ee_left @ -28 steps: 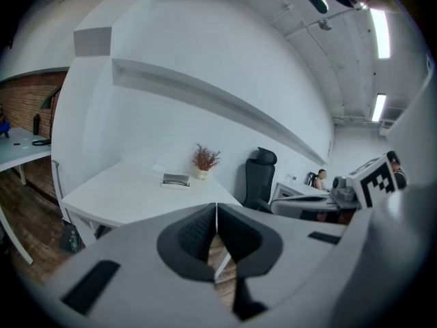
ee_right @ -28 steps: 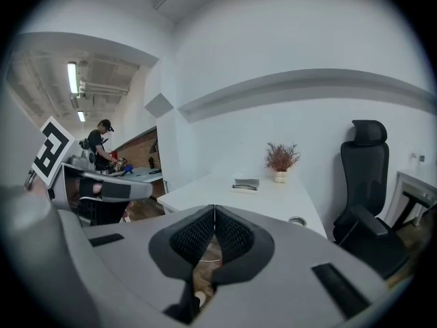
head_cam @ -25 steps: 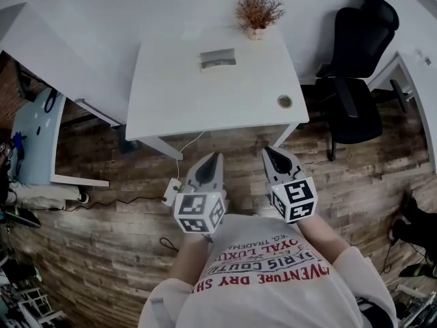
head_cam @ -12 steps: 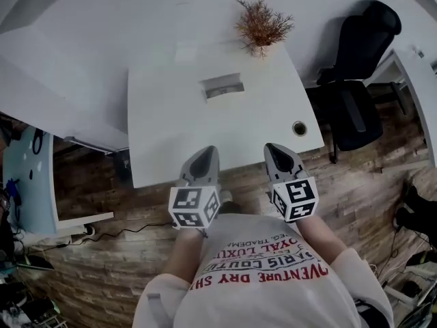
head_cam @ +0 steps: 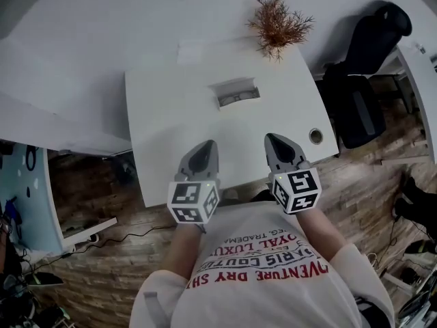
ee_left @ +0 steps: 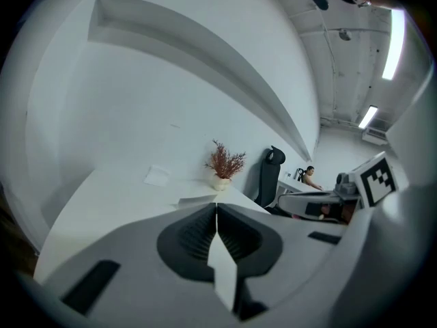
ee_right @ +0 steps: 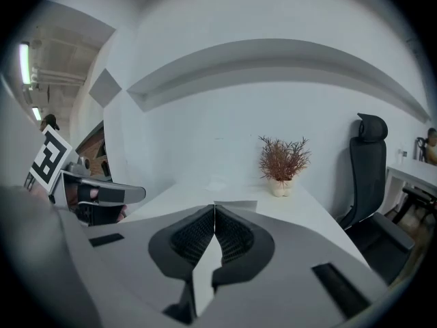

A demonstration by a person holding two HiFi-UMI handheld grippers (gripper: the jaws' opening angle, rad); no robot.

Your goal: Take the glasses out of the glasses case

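Note:
The glasses case (head_cam: 237, 92) lies open in the middle of the white table (head_cam: 164, 115), with the dark glasses lying inside it. My left gripper (head_cam: 207, 145) hovers at the table's near edge, shut and empty. Beside it my right gripper (head_cam: 273, 139) is likewise shut with nothing in it. Both point toward the case and stay well short of it. In the left gripper view the jaws (ee_left: 216, 208) meet in a closed line, and the case (ee_left: 197, 201) shows just beyond them. The right gripper view shows closed jaws (ee_right: 214, 210) with the case (ee_right: 236, 204) straight ahead.
A dried plant in a small pot (head_cam: 278, 24) stands at the table's far right corner. A white sheet (head_cam: 193, 50) lies at the far edge and a round grommet (head_cam: 315, 136) near the right front corner. A black office chair (head_cam: 367, 74) stands to the right.
The person has stepped up to the table, so both grippers now reach its near edge instead of hanging over the wooden floor. Both grippers stayed shut.

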